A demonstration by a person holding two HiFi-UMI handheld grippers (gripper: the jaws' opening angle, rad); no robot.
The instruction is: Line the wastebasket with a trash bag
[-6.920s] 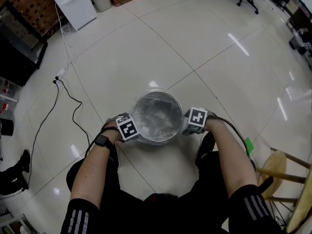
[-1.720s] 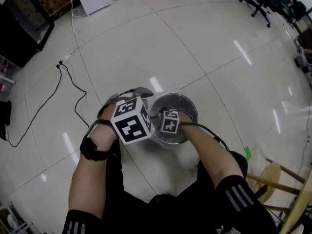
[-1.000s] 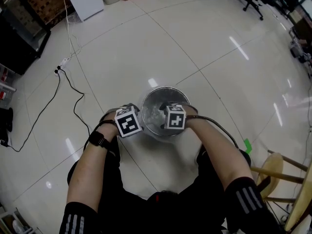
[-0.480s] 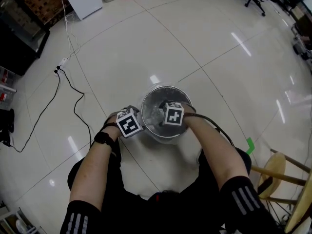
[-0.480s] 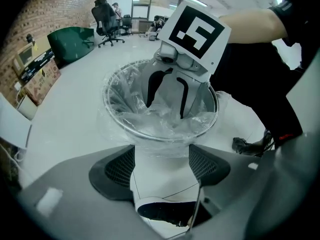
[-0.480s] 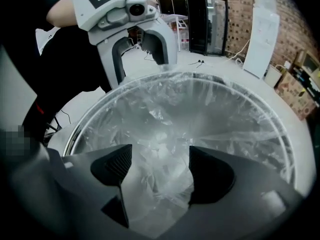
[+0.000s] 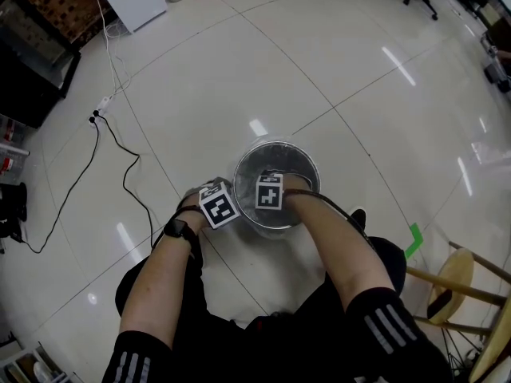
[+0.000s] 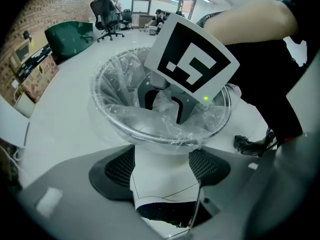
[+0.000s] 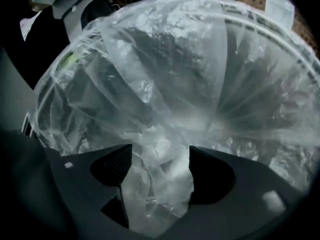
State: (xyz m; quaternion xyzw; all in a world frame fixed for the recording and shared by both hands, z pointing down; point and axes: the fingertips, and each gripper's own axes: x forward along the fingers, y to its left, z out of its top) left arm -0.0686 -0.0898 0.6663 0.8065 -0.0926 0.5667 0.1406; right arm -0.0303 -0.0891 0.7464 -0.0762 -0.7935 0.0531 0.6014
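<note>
- Jaws wide apart on the left gripper (image 8: 161,156), which points steeply down just outside the rim at 8 o'clock. The white wall fills the gap, and no grip shows.
- Right gripper (image 9: 155,169) is down inside, jaws just as wide, with crumpled clear film between them that isn't pinched.
- Wastebasket (image 7: 277,143) stands on the tiled floor (image 7: 239,70), dead centre in front of the person.
- Trash bag (image 9: 200,84) is inside it, its edge draped over the rim.
- Power cord (image 7: 120,158) trails off at 10 o'clock.
</note>
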